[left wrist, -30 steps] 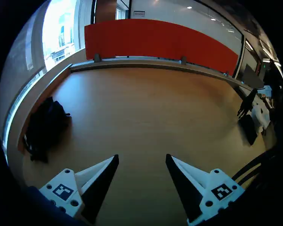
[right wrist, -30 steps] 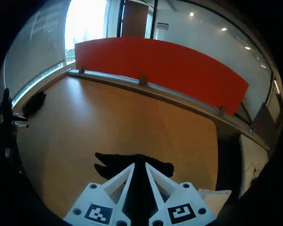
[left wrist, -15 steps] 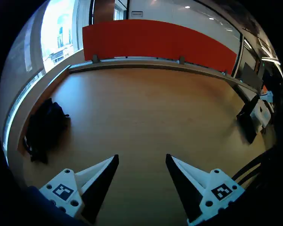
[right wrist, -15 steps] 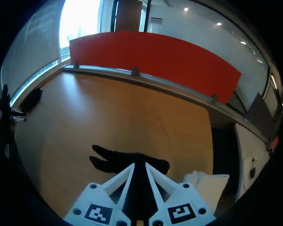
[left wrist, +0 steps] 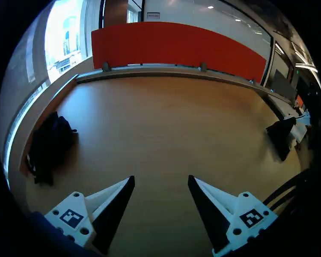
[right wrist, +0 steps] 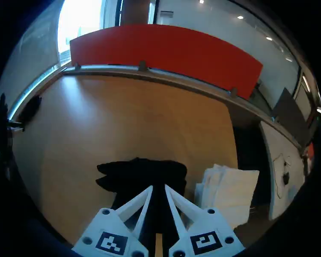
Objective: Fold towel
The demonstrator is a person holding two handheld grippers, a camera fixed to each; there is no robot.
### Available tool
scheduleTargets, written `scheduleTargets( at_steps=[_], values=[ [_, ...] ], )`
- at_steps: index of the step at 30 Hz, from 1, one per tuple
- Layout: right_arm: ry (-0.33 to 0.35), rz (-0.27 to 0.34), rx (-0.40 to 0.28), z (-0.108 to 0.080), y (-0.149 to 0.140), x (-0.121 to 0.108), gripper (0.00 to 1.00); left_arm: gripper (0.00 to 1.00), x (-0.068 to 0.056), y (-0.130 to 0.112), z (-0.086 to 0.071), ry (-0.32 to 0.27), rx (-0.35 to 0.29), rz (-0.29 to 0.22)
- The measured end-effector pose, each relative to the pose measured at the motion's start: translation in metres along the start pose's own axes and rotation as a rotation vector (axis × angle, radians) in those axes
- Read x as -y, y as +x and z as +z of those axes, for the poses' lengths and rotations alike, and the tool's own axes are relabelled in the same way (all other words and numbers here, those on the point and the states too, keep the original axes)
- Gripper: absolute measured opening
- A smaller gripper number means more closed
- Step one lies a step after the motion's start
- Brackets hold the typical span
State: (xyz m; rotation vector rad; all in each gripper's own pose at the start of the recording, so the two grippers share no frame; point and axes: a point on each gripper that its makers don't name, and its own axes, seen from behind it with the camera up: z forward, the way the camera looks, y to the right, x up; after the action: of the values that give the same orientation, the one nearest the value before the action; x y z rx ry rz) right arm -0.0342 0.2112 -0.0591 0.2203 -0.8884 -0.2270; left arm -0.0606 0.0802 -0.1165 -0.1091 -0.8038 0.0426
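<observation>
Right gripper (right wrist: 158, 187): jaws clamped on the dark towel (right wrist: 135, 171).
Left gripper (left wrist: 160, 177): jaws apart, nothing held.
Advice: the towel is best spread flat on the surface (left wrist: 169, 120) before folding.

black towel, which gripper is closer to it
Right. The right gripper is closed on the black towel at its near edge; the left gripper hangs open over the table, with the towel far off to its right.

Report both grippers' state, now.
The left gripper: open, holding nothing.
The right gripper: closed on the black towel.
</observation>
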Motion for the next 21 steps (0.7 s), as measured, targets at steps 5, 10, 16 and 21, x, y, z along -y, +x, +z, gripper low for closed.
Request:
scheduleTargets(
  at_steps=[5, 10, 16, 21],
  values=[
    [-0.025, 0.024, 0.036, 0.001, -0.023, -0.007, 0.04, 0.92, 0.001, -0.002, -0.001, 0.001, 0.002, -0.001],
    [-0.049, 0.054, 0.078, 0.003, -0.047, -0.013, 0.04, 0.92, 0.003, -0.002, -0.002, 0.004, 0.002, 0.002],
    [-0.063, 0.082, 0.127, 0.010, -0.075, -0.014, 0.04, 0.92, 0.004, -0.002, -0.003, 0.006, 0.001, 0.002],
    [-0.077, 0.093, 0.164, 0.015, -0.095, -0.015, 0.04, 0.92, 0.005, -0.002, -0.003, 0.009, 0.002, 0.006]
  ],
)
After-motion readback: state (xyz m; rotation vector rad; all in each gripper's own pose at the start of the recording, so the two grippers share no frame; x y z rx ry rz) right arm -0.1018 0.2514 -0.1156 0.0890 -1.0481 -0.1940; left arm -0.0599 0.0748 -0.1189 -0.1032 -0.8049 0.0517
